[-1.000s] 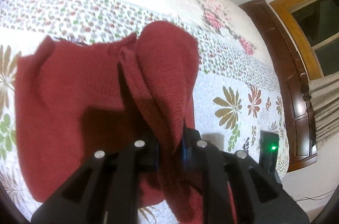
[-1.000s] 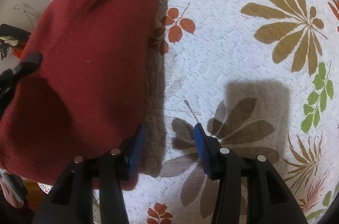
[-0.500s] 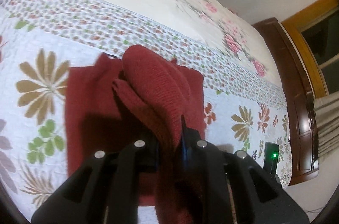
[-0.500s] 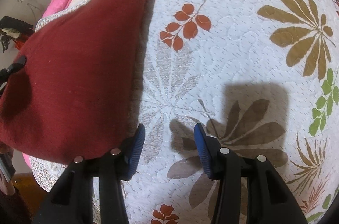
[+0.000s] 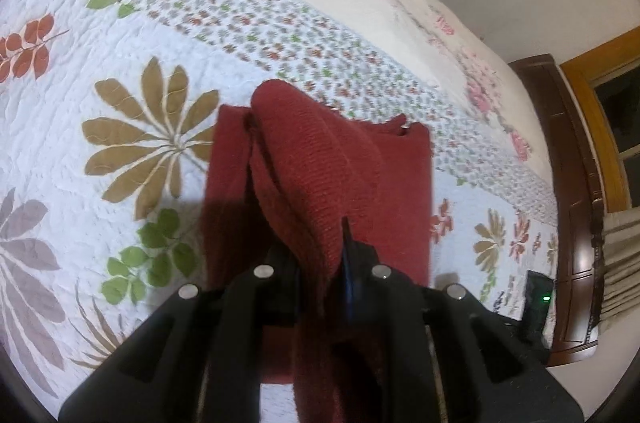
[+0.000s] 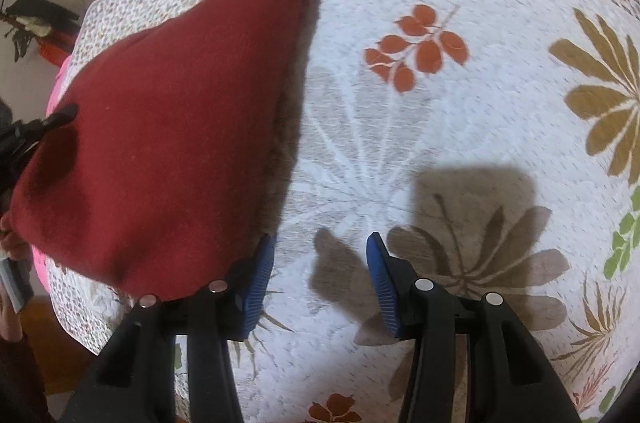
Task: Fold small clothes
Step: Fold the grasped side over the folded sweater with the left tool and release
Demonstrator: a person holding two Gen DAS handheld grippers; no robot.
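With the left claw (image 5: 320, 263) clamped on the dark red knitted garment (image 5: 320, 159) lifted off the floral quilted bed (image 5: 120, 71), and the right claw (image 6: 320, 283) wide open and empty, the one-sided grip may let the fold sag.

The knit garment (image 5: 320, 159) is plain dark red. The quilt (image 5: 100, 63) is white with brown, green and rust leaf prints. Blue pads (image 6: 260, 275) line the black right gripper (image 6: 320, 275).
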